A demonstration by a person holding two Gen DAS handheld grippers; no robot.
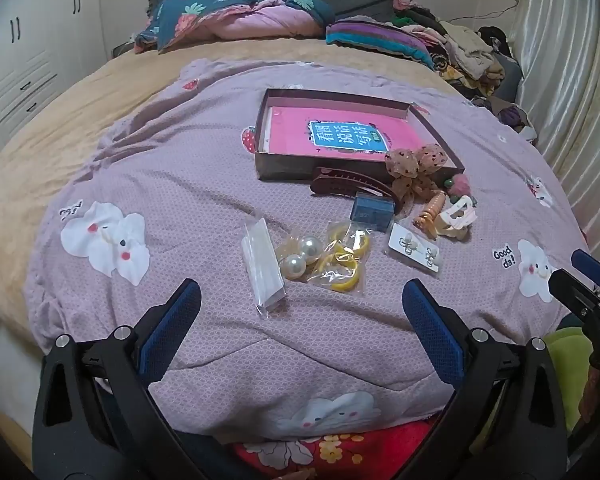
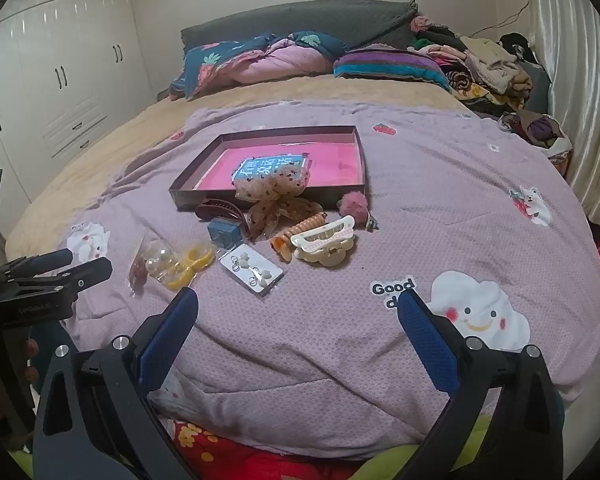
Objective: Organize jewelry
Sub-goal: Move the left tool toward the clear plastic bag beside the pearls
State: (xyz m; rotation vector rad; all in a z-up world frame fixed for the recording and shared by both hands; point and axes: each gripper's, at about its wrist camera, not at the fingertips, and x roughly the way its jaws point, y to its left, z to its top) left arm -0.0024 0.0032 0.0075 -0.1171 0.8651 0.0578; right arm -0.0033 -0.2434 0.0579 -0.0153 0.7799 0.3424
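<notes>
A shallow dark box (image 1: 284,166) (image 2: 188,196) with a pink book inside lies on the lilac quilt. In front of it lie jewelry and hair items: a brown hair clip (image 1: 348,184), a dotted bow (image 1: 414,166) (image 2: 276,196), a small blue box (image 1: 372,210) (image 2: 224,232), bagged pearl earrings (image 1: 304,254) (image 2: 160,262), bagged yellow rings (image 1: 344,258) (image 2: 190,264), an earring card (image 1: 416,248) (image 2: 252,272), a clear packet (image 1: 262,266), a cream claw clip (image 2: 326,242) and a pink pompom (image 2: 354,204). My left gripper (image 1: 300,296) is open above the quilt's near edge. My right gripper (image 2: 298,304) is open and empty.
Pillows and folded bedding (image 1: 236,16) lie at the headboard. A heap of clothes (image 2: 492,68) fills the far right corner beside the curtain. White wardrobes (image 2: 60,76) stand on the left. The right gripper shows at the right edge of the left wrist view (image 1: 580,284).
</notes>
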